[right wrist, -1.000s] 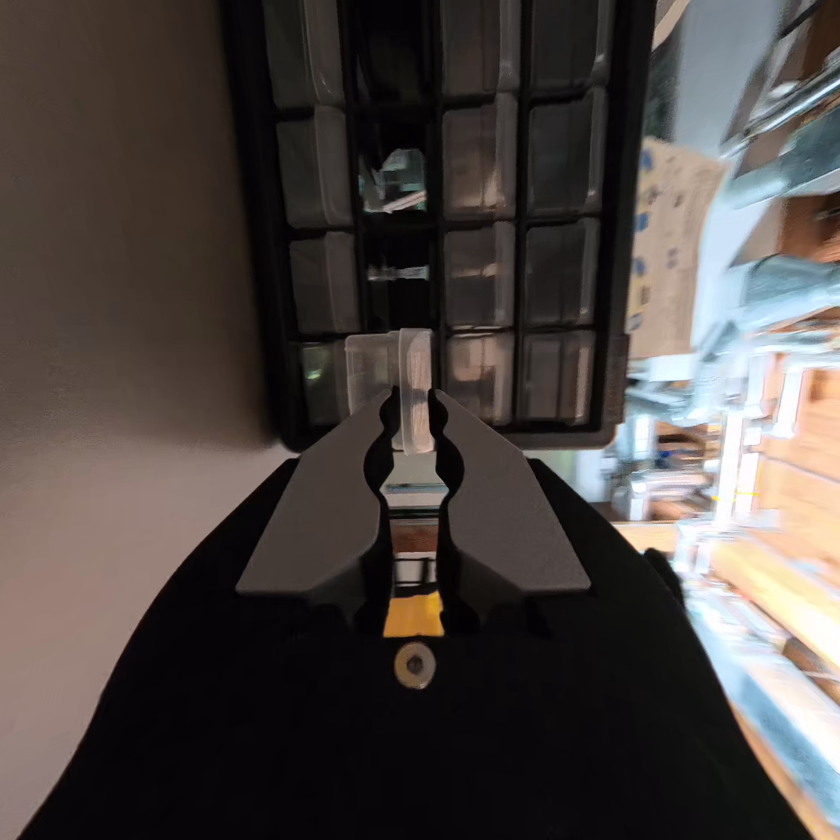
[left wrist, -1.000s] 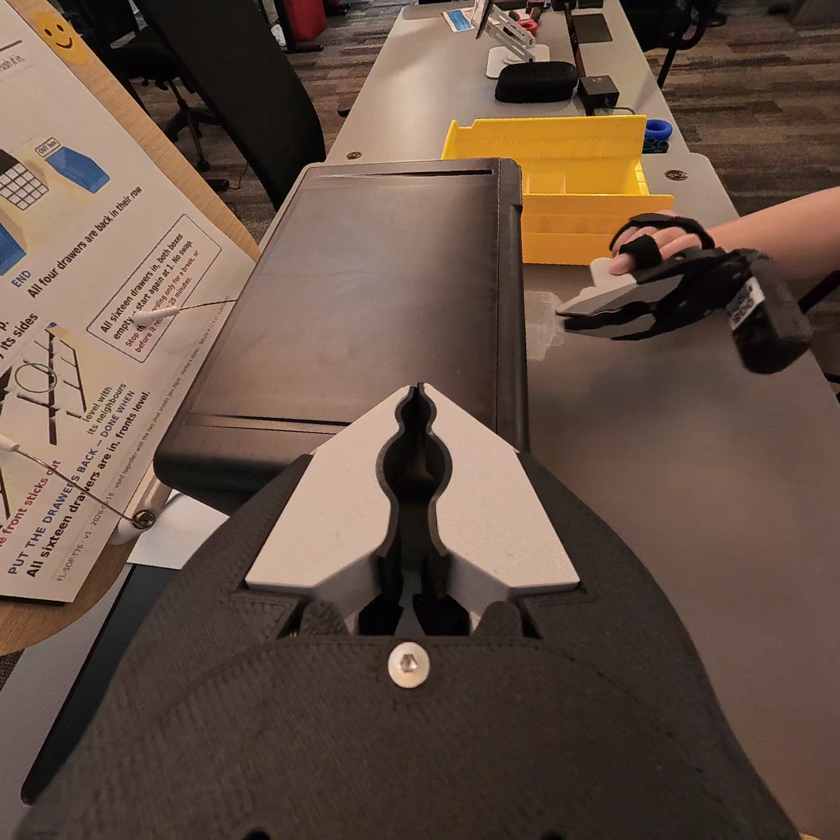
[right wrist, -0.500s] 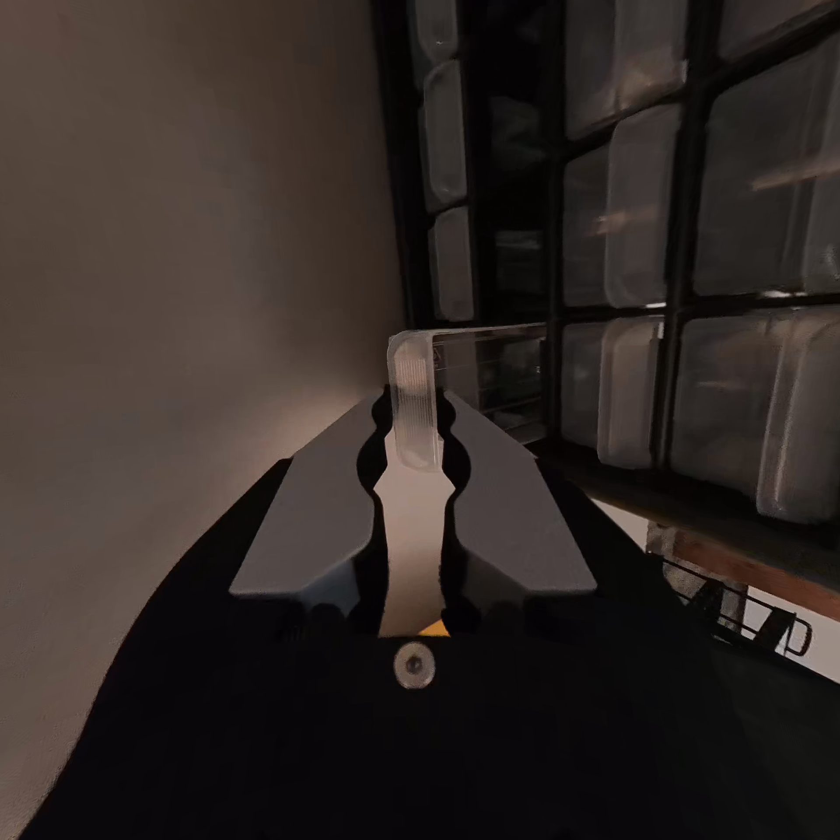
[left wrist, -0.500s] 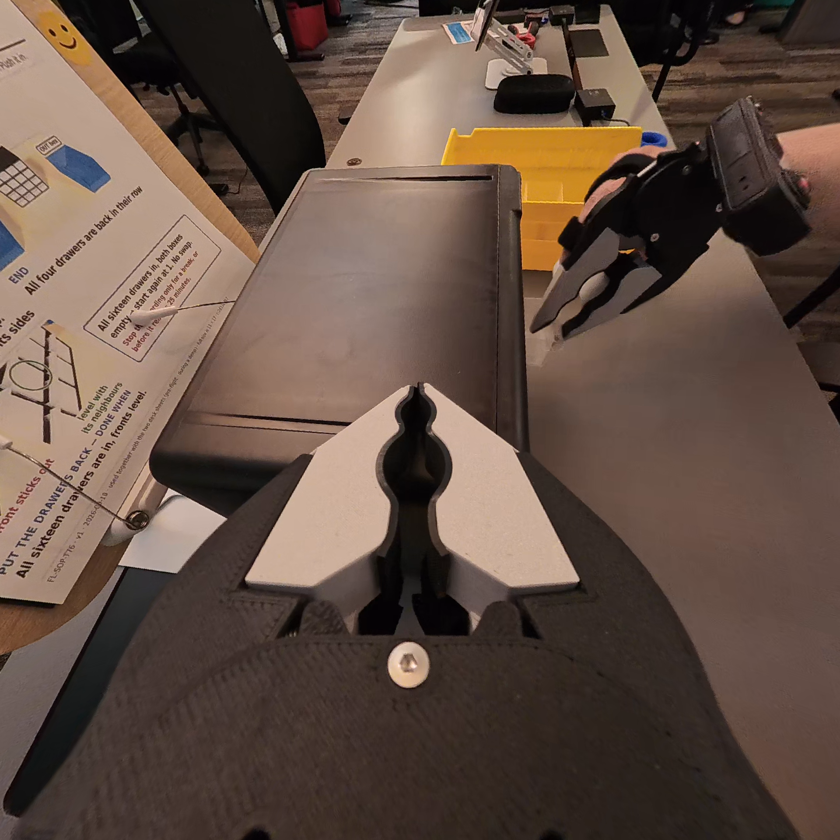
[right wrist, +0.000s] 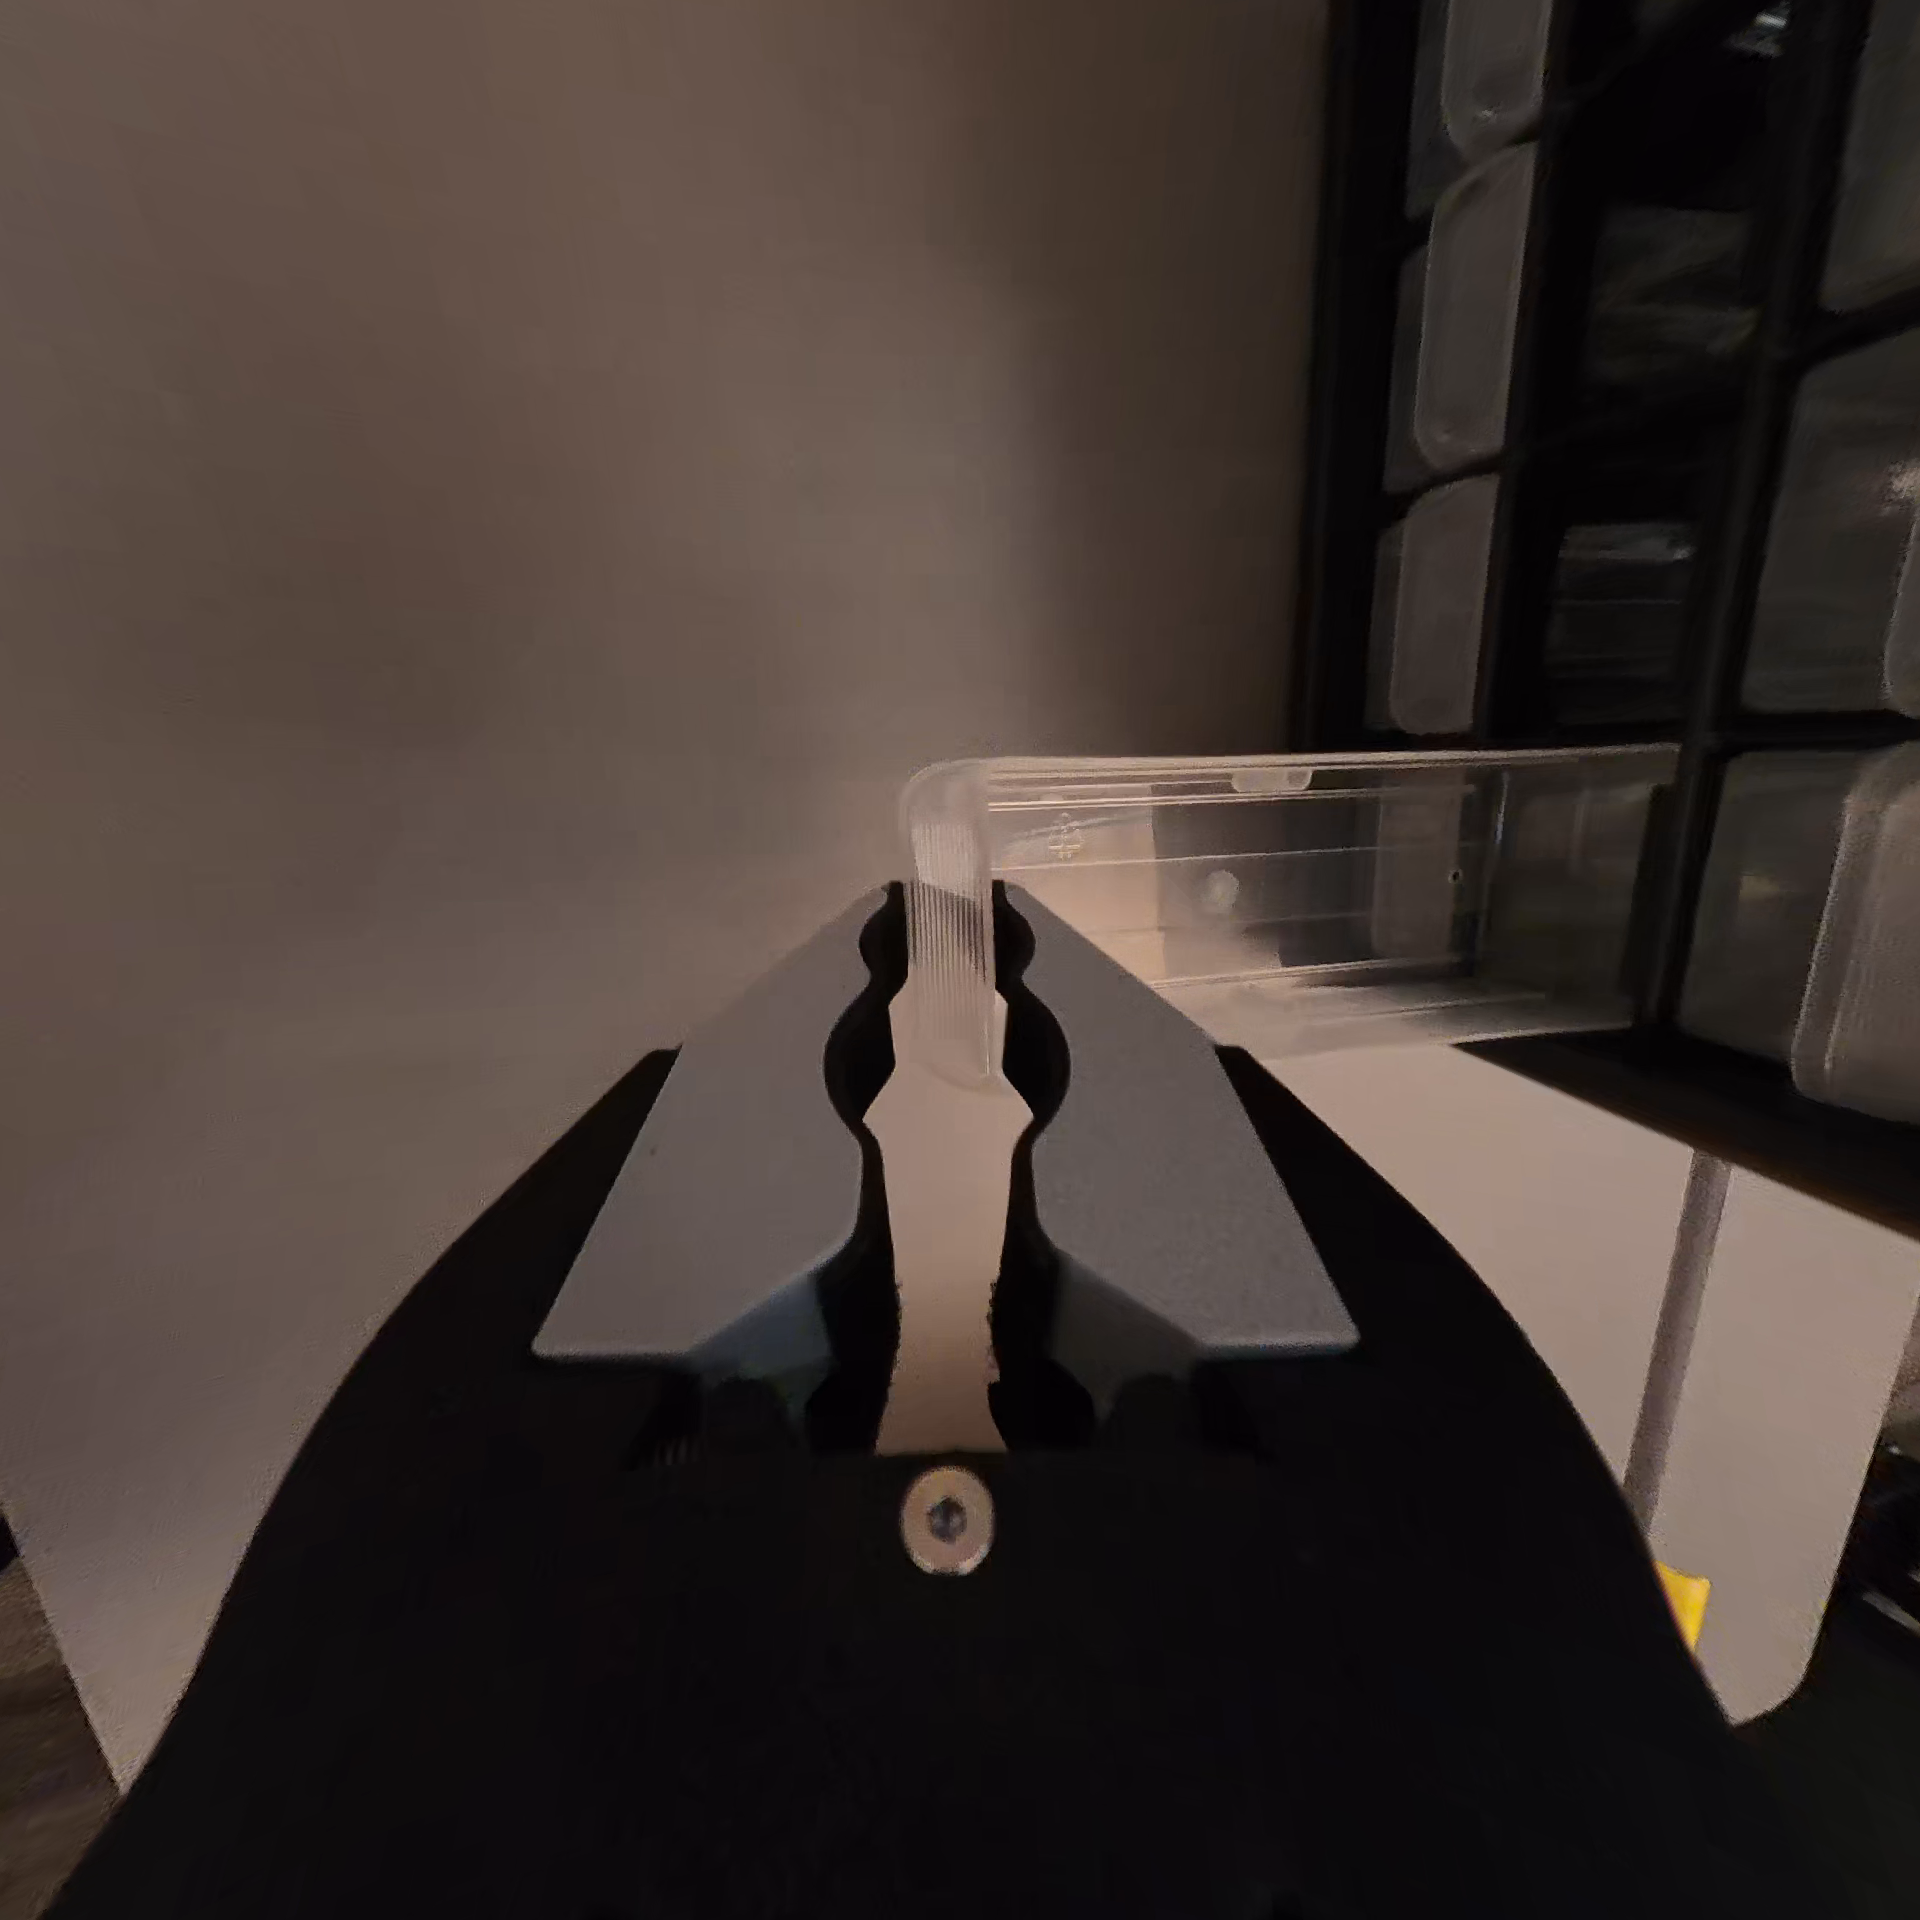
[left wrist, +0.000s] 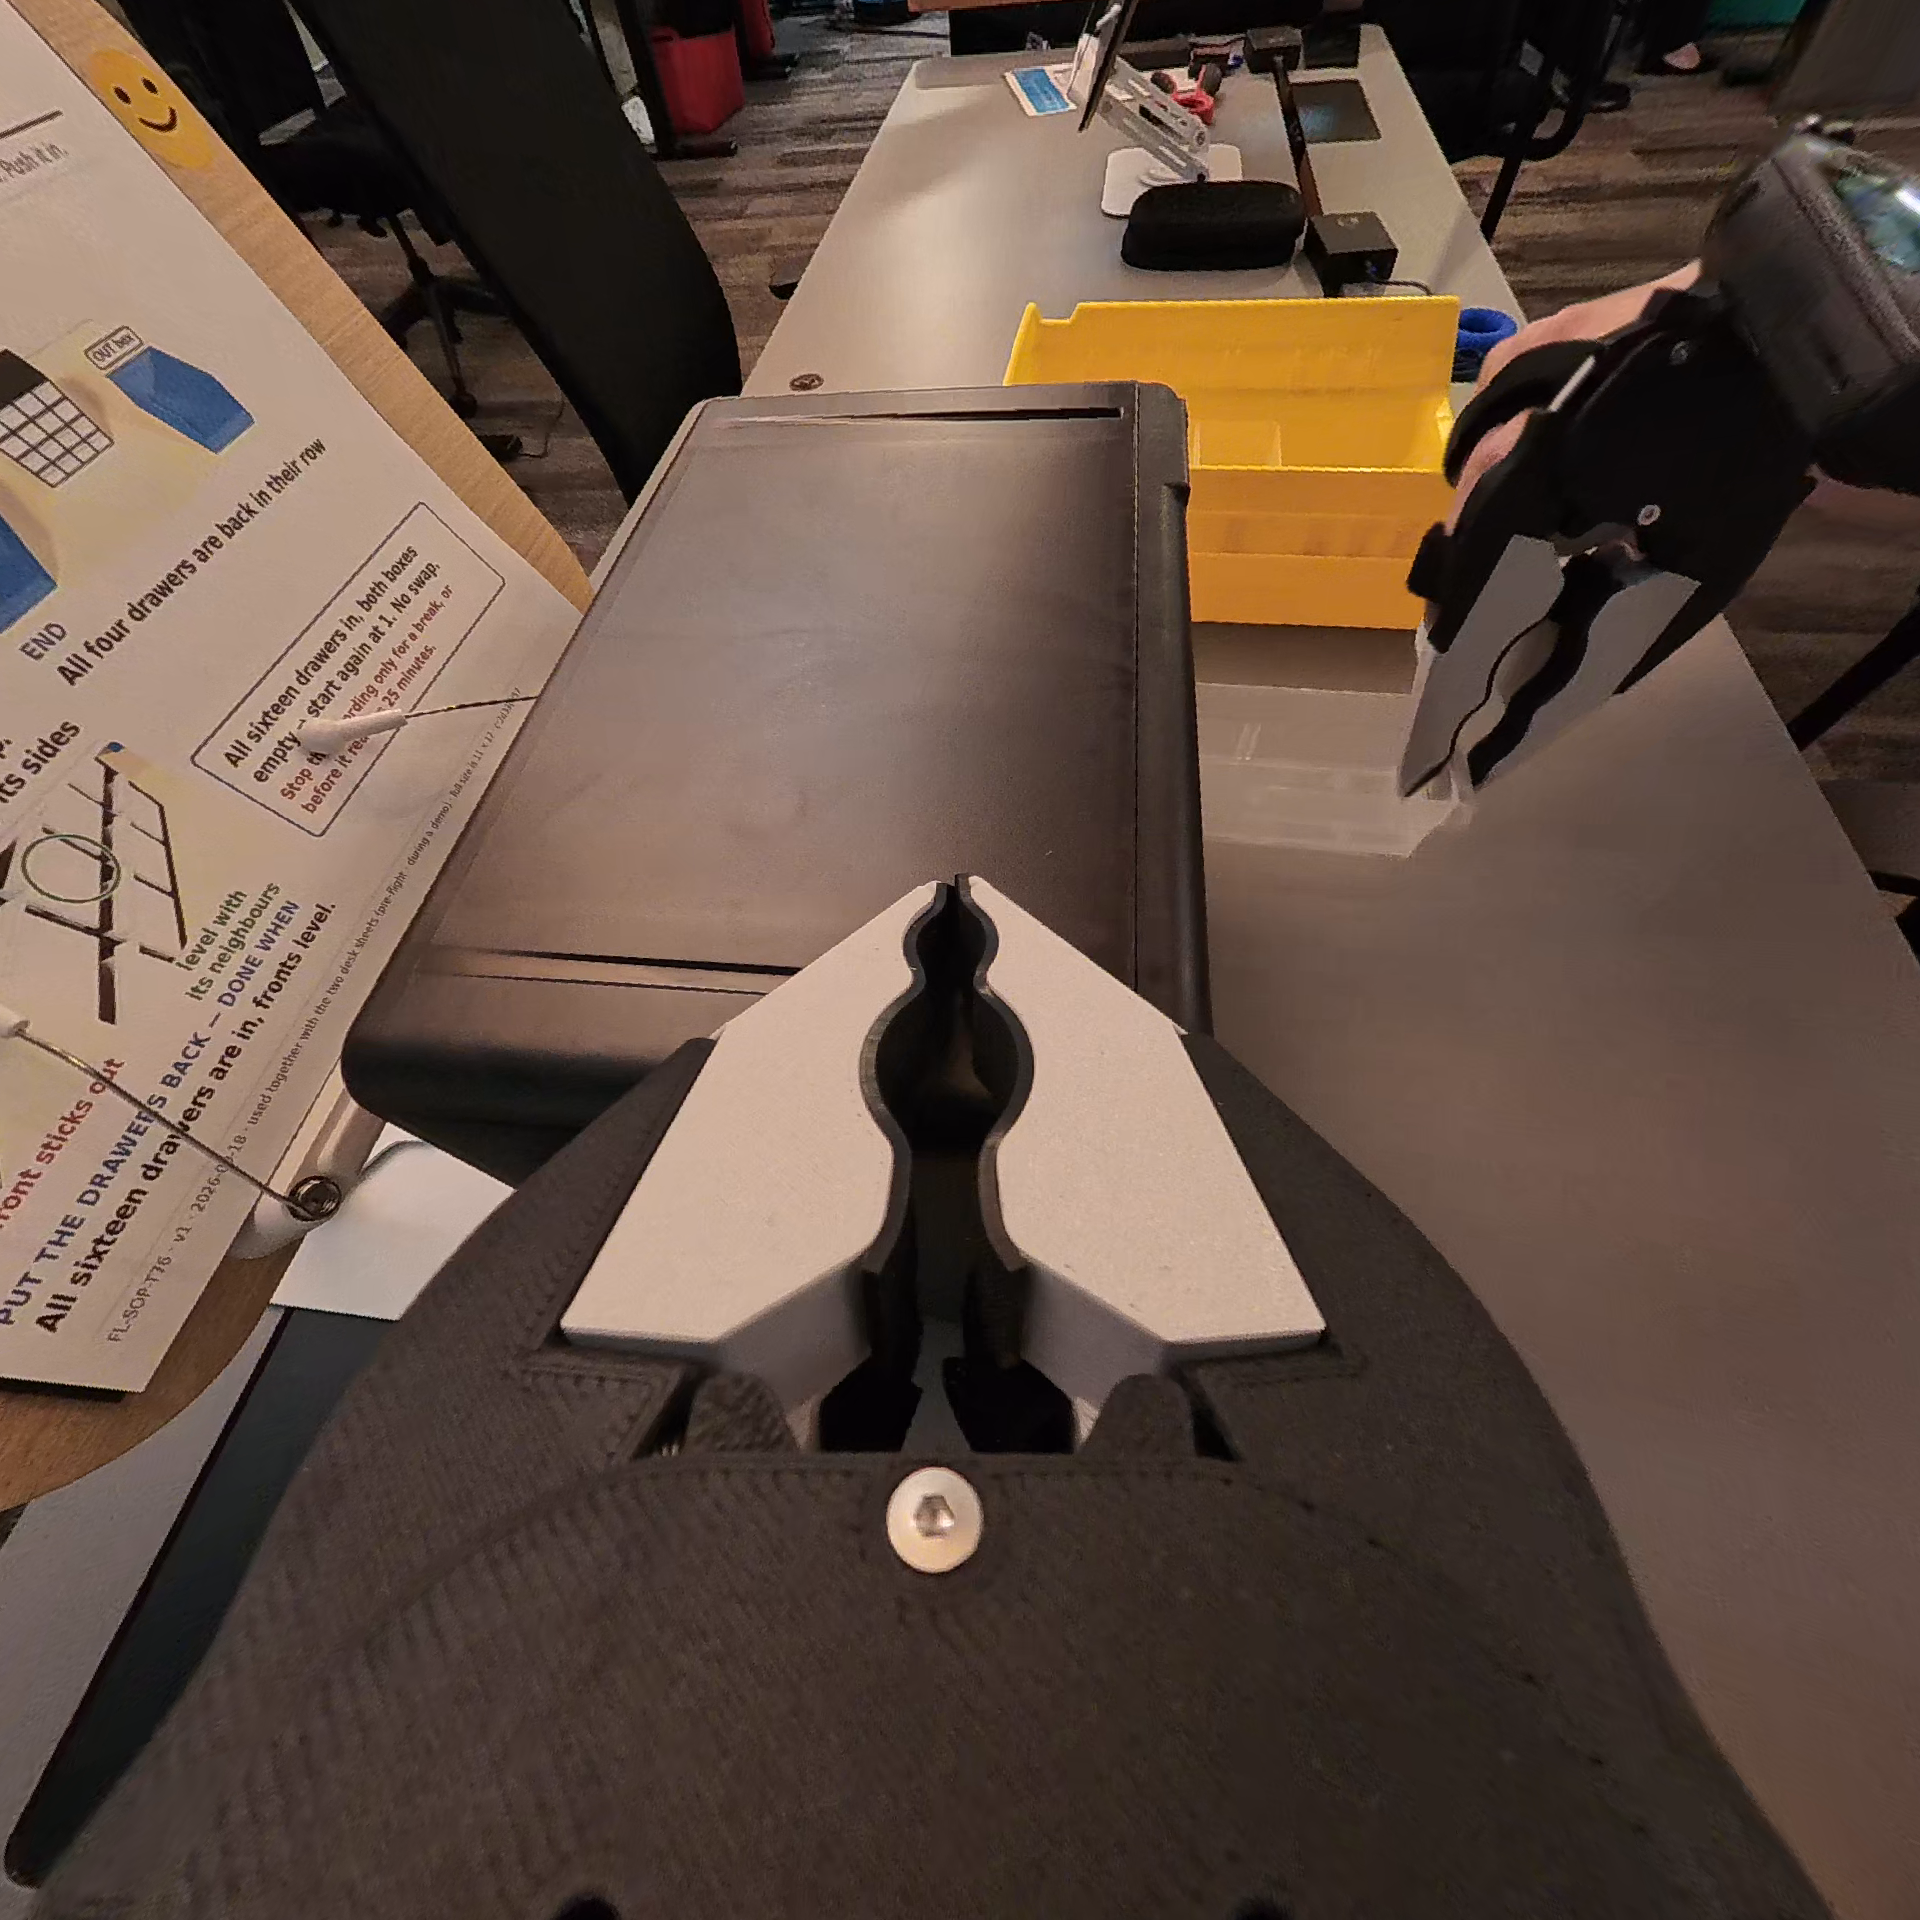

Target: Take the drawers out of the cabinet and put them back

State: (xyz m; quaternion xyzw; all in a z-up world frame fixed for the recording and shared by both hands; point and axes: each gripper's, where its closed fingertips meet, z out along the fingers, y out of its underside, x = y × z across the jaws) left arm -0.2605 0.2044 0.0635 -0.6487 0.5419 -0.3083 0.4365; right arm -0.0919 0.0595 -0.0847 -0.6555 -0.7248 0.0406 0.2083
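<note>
You were in an office: long grey desks point(left wrist: 1039, 239) ran up the frame's middle, with office chairs point(left wrist: 582, 197) at upper left. A propped instruction sheet point(left wrist: 177, 665) filled the left edge.

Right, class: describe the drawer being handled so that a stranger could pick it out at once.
Start at the black plastic drawer cabinet on the grey table. From its front, one clear plastic drawer sticks far out of its slot. Unlike its neighbours, which sit flush, its ribbed handle tab is pinched in the right claw.
</note>
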